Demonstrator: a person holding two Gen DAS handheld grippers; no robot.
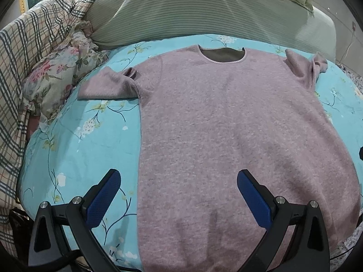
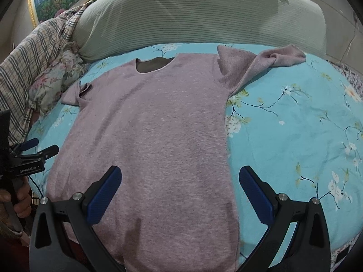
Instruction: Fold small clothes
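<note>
A pink top [image 1: 226,136] lies spread flat, front up, on a blue floral sheet [image 1: 90,136], its neckline [image 1: 223,55] at the far end and its hem at the near edge. The left sleeve [image 1: 106,83] lies flat, pointing left, with a small pucker at the armpit. The right sleeve [image 2: 261,65] is rumpled, its cuff bunched and twisted at the far right.

The left gripper [image 1: 179,195] hovers over the near part of the top, jaws spread wide with nothing between them: its left finger [image 1: 102,199] is over the sheet just beside the top's left edge, its right finger [image 1: 254,197] over the fabric. The right gripper [image 2: 180,192] is likewise released and empty, straddling the top's right edge: 1 finger [image 2: 104,195] over the fabric, the other [image 2: 256,195] over the sheet. Whether any pad touches the cloth cannot be told. In the right wrist view the left gripper [image 2: 40,147] shows at the far left, held by a hand [image 2: 13,199].

Beyond the top, a striped grey-green pillow [image 1: 192,11] runs across the far side. To the left lie a floral cushion [image 1: 59,74] and a plaid blanket [image 1: 29,52]. A framed picture [image 2: 47,2] hangs at the far left.
</note>
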